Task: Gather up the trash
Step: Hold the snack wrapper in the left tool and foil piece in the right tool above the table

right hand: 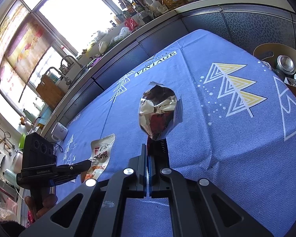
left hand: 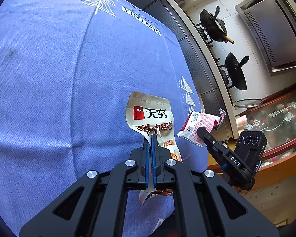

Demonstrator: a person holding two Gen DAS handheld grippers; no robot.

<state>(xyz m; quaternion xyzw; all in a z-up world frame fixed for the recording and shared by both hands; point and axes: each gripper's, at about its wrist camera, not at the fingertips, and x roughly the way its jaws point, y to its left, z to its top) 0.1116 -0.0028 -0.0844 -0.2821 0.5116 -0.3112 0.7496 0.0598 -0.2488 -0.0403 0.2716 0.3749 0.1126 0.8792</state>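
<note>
Pinching a cream snack wrapper (left hand: 150, 116) with a red logo, the left gripper (left hand: 151, 138) has its jaws pressed together on the wrapper's lower part; the printed top stands up above the jaw tips and a torn end hangs out below them. The wrapper is lifted off the blue tablecloth (left hand: 59, 79), not lying on it.

The right gripper (right hand: 148, 148) has its jaws clamped on a dark packet (right hand: 157, 112) with its silver foil lining showing, gripped at the lower edge, the crumpled foil body sticking up past the tips. In the left wrist view the same packet shows its pink-and-white printed side (left hand: 199, 126), held just right of the cream wrapper, apart from it.

Both pieces of trash are above the cloth-covered surface (right hand: 227, 138), near its front area. The cloth carries white and yellow triangle-tree prints and a "VINTAGE" label (right hand: 155, 64).

A round brown bin (right hand: 266, 49) sits at the far right edge of the surface in the right wrist view, with a can (right hand: 285, 64) and other scraps inside.

A person's hand (right hand: 41, 203) grips the left gripper's handle.

Behind: a kitchen counter with bottles under a window (right hand: 73, 13), and a stove with a wok (left hand: 213, 27) and a black pan (left hand: 235, 71).
</note>
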